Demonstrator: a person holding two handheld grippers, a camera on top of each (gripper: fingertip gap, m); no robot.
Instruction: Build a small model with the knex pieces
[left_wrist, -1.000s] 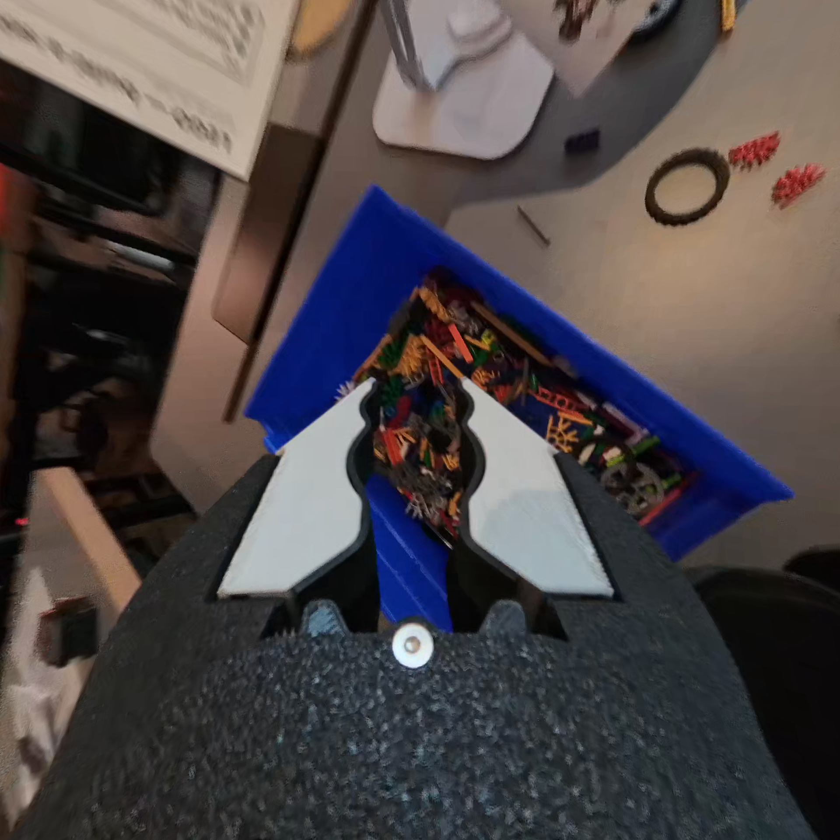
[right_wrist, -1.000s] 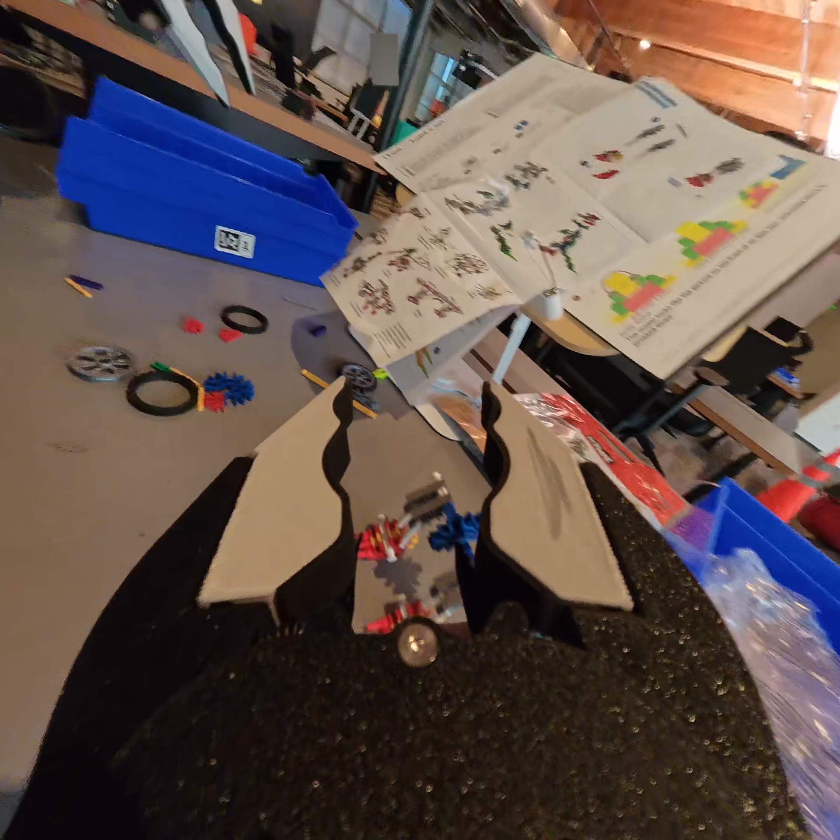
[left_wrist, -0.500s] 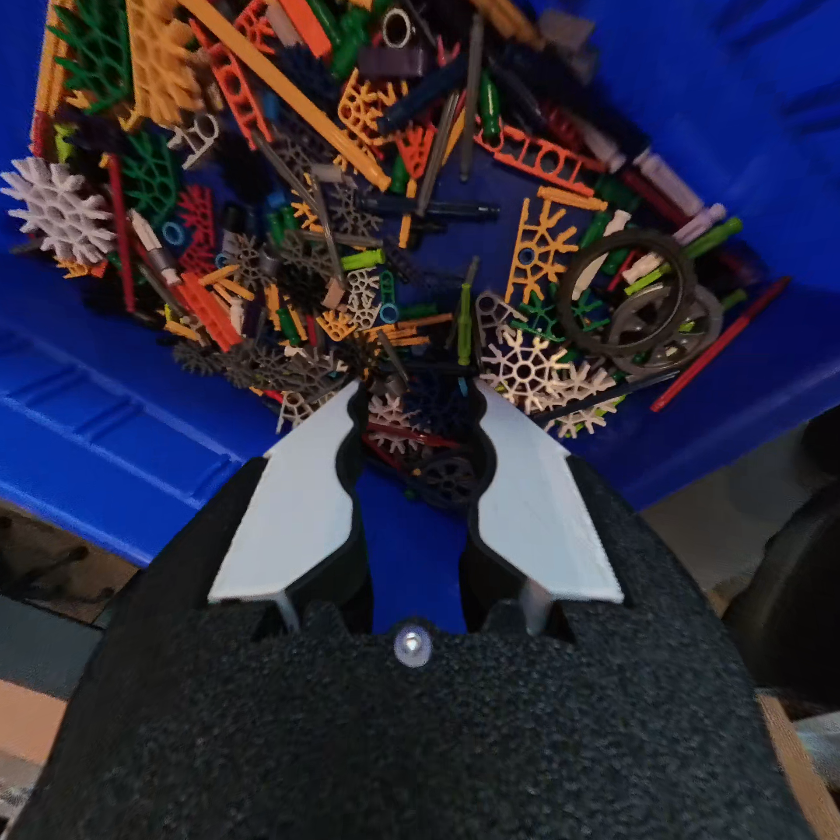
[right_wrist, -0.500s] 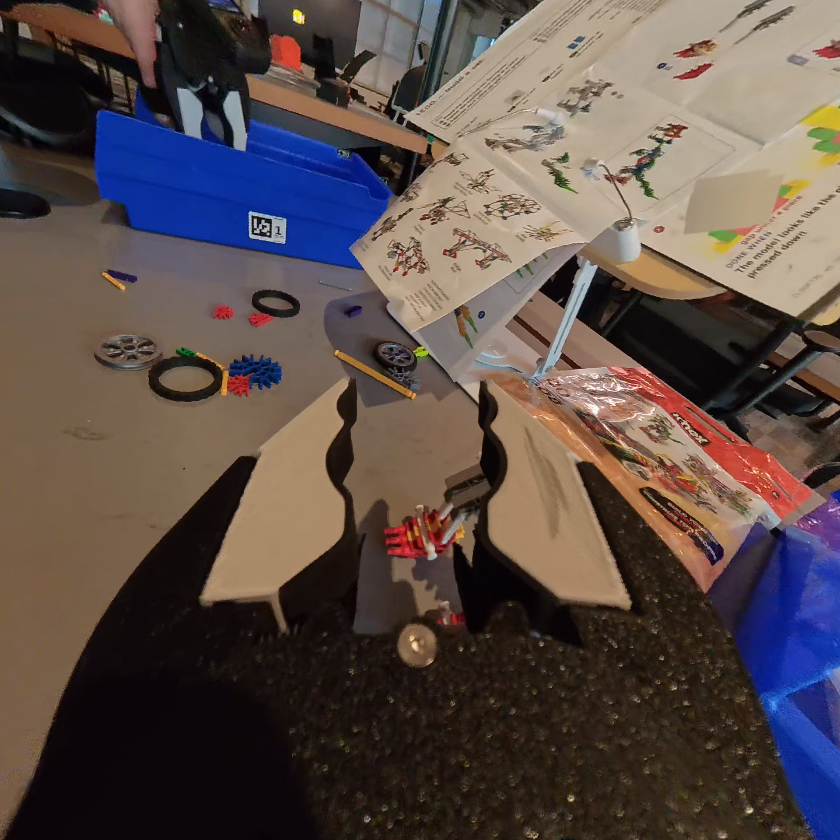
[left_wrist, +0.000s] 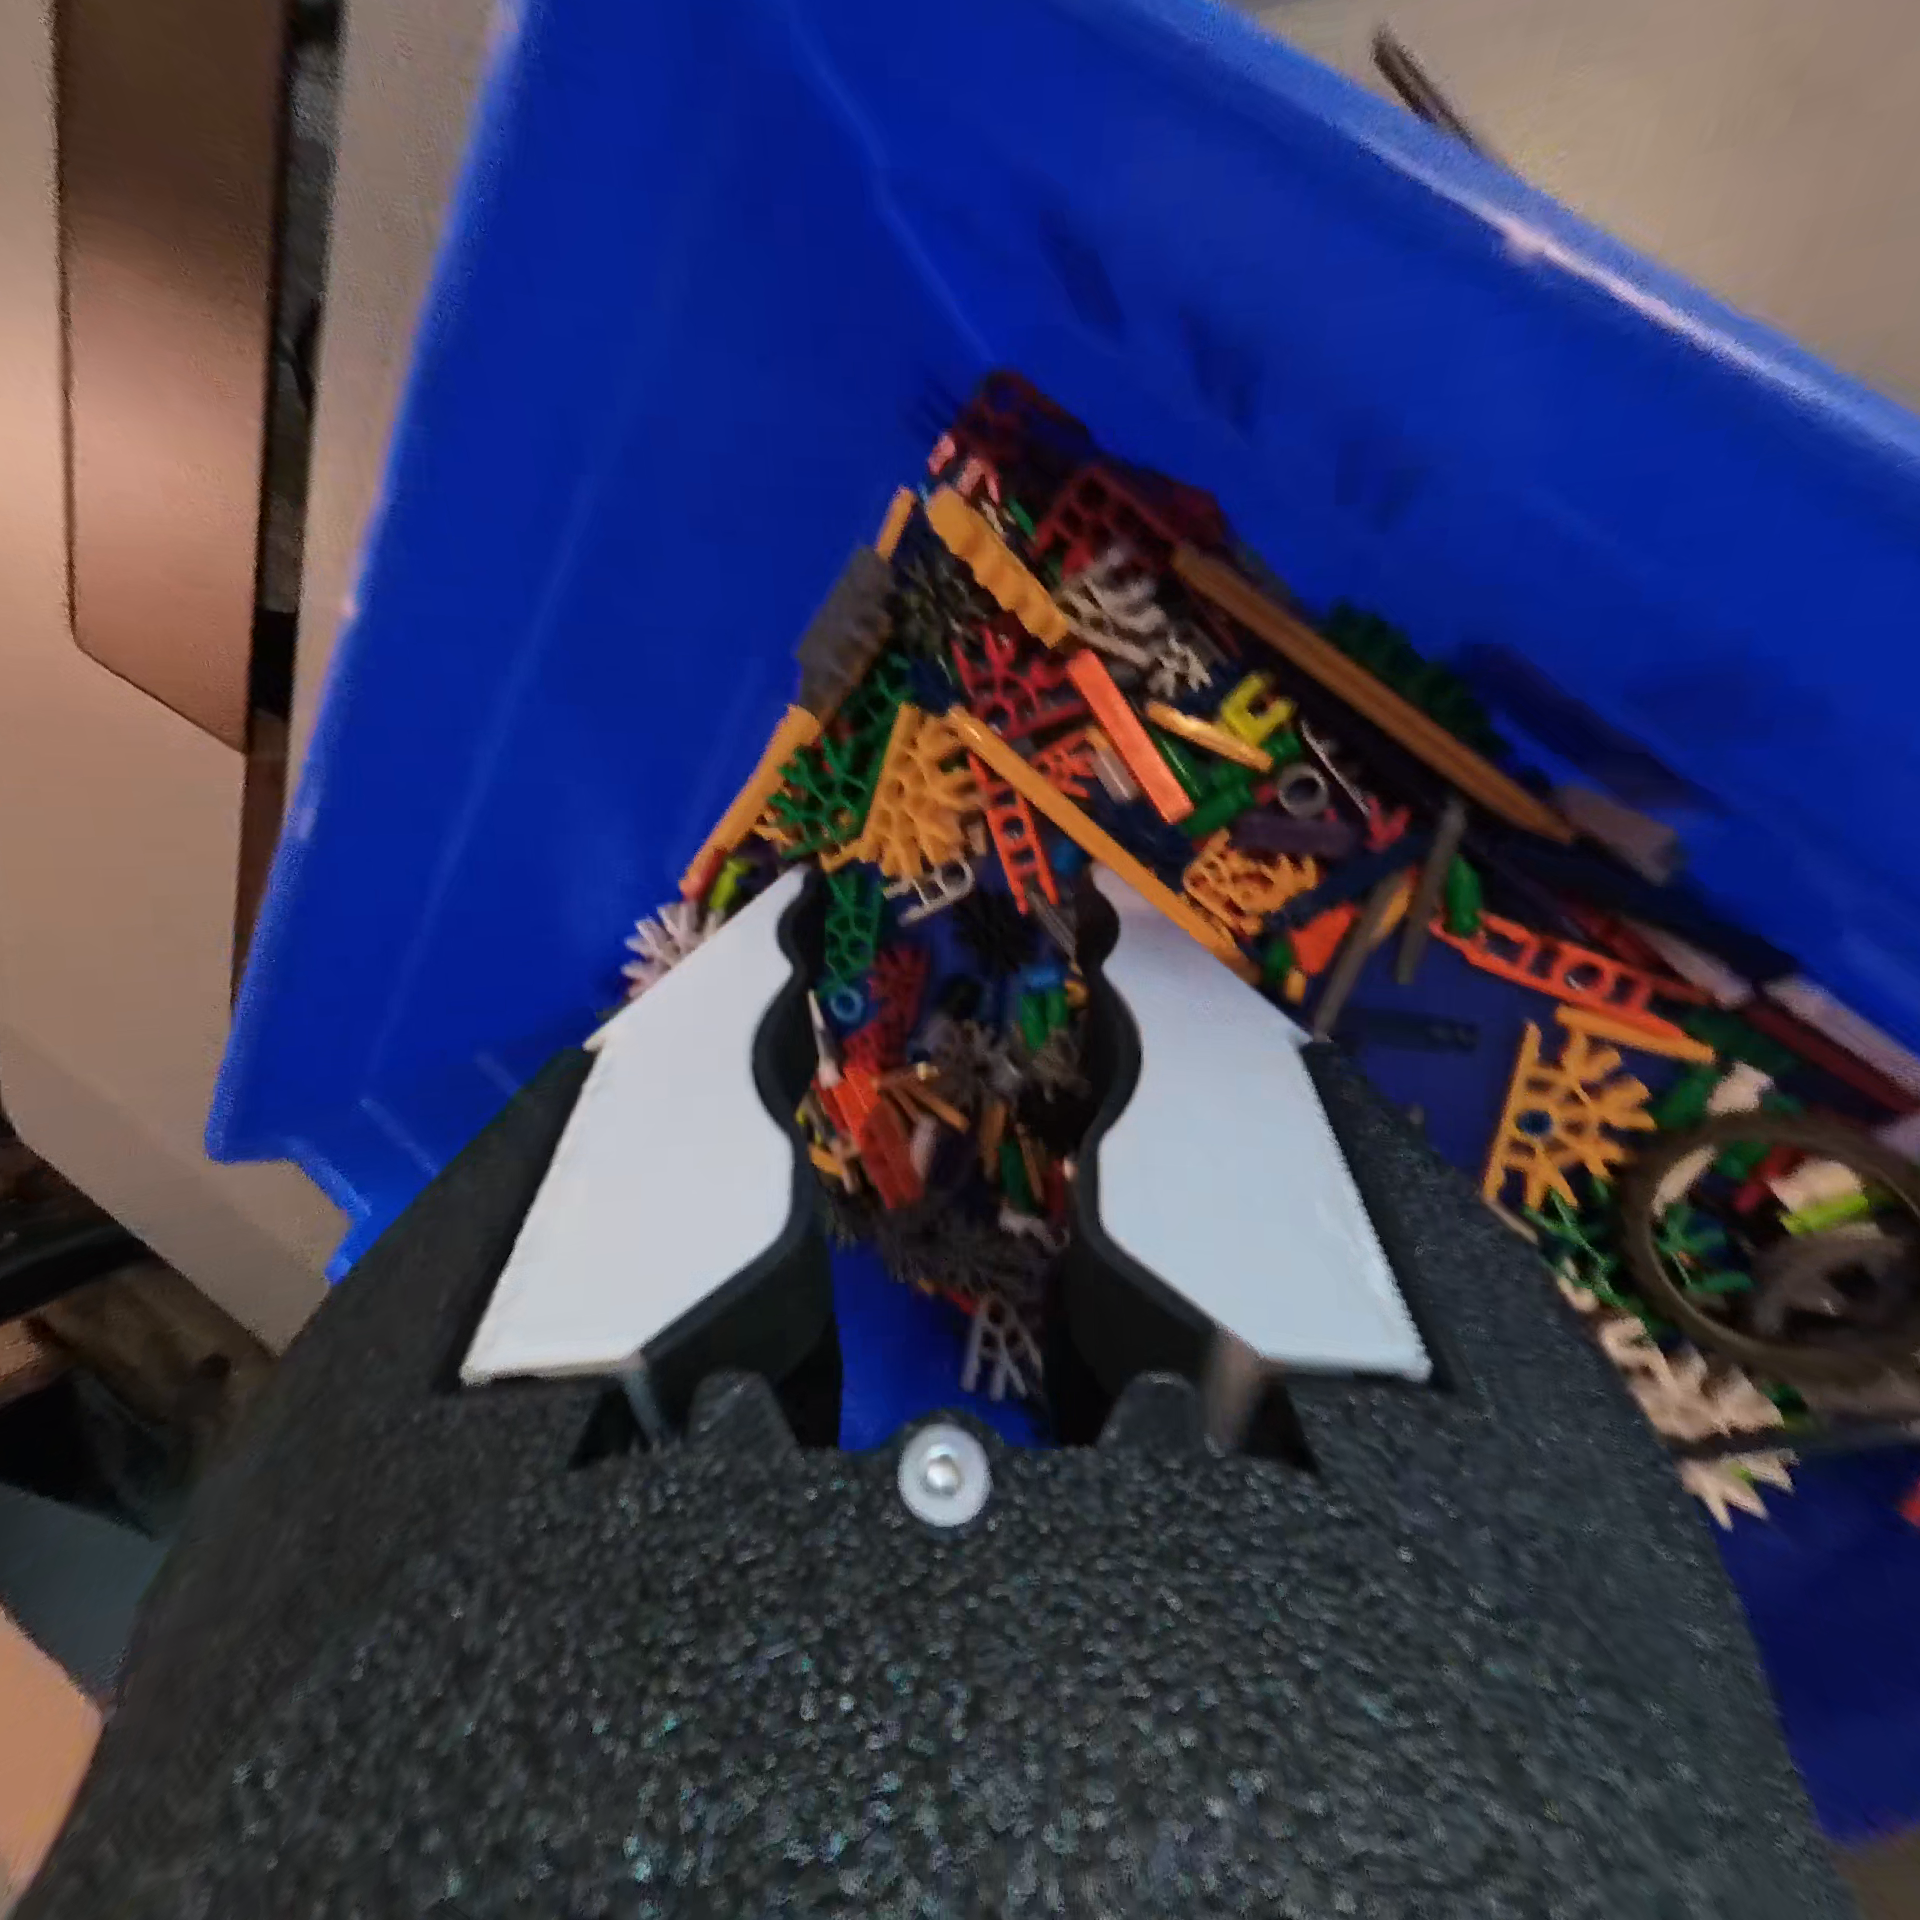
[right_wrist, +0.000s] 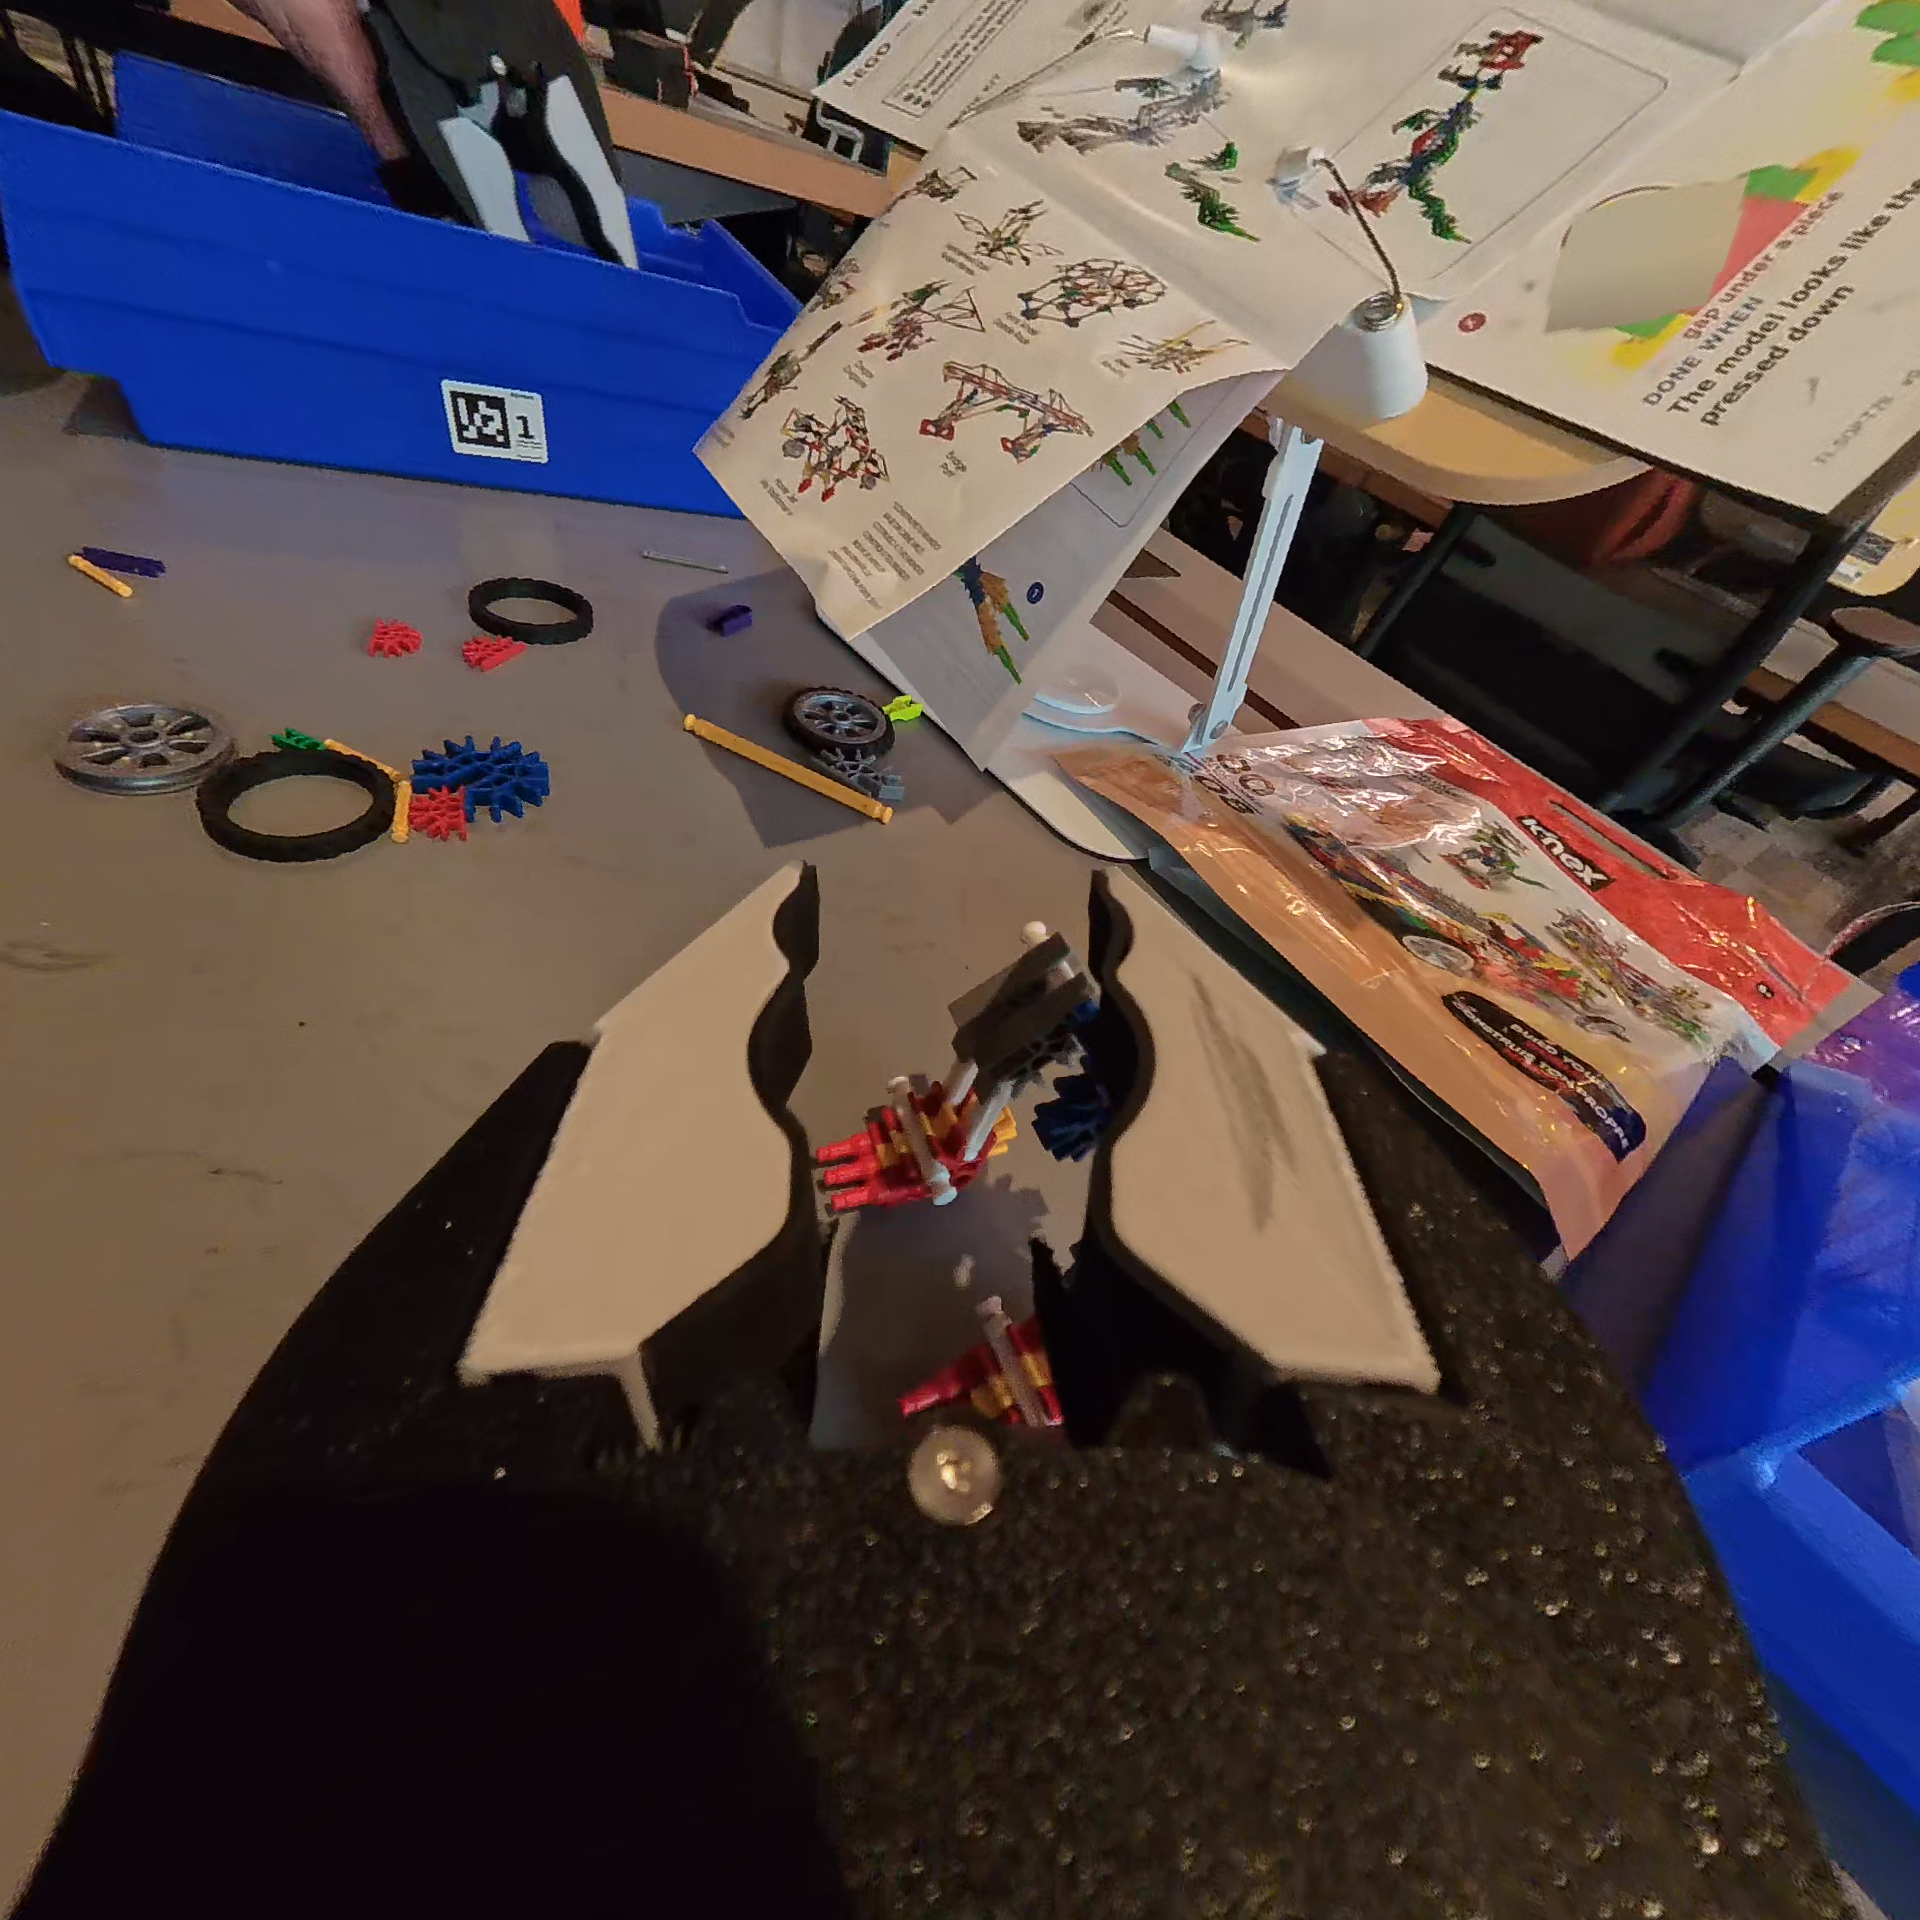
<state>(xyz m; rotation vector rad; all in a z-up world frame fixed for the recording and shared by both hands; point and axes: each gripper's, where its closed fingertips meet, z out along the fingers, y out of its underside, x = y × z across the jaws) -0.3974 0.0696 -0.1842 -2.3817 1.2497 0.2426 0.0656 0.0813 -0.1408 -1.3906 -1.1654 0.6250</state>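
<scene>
The left gripper (left_wrist: 951, 914) hangs over the blue bin (left_wrist: 665, 436) of mixed construction pieces (left_wrist: 1091, 790), jaws spread and empty. The right gripper (right_wrist: 951, 925) hovers above the bench (right_wrist: 312, 1039), jaws parted around (not touching, as far as shows) a small red-and-grey assembly (right_wrist: 966, 1091).

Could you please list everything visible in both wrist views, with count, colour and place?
Bin: one, blue, far left of table, holding mixed construction-toy pieces.
Tyre rings: two, black, left on grey table.
Wheel hub: one, silver, far left.
Small assembly: one, red, yellow, grey, between the right fingers.
Instruction sheets: several, white, on a stand.
Toy bag: one, red and clear, right.
Left gripper: open, over the bin.
Right gripper: open, around the assembly.
</scene>
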